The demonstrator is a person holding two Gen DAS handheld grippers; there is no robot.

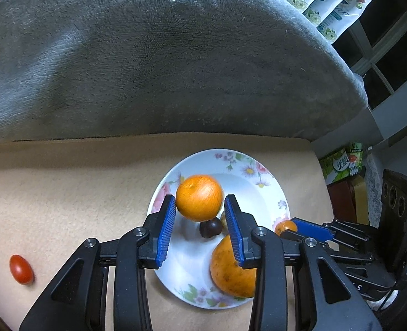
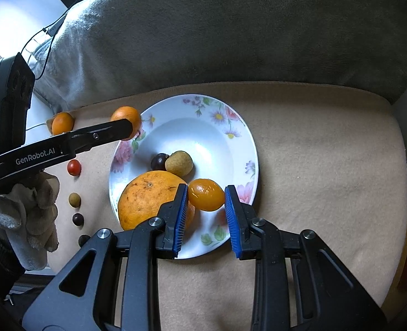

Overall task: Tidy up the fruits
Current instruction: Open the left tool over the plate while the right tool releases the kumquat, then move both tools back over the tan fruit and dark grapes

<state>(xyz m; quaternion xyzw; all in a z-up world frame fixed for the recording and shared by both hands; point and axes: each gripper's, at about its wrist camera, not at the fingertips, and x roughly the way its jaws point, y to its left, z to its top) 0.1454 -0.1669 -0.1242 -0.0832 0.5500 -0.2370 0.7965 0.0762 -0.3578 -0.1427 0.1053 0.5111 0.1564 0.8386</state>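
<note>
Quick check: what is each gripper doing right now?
Left gripper: closed on a tangerine, over the plate.
Right gripper: closed on a kumquat.

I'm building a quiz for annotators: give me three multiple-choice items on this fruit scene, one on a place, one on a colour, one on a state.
1. The red tomato lies: A on the plate; B on the beige cloth; C in a gripper.
2. The small round fruit touching the tan fruit is: A dark; B green; C white.
3. The left gripper: A grips an orange; B is empty; C grips the tomato.

B: it rests on bare cloth.
A: it looks almost black.
A: the orange sits clamped between the jaws.
</note>
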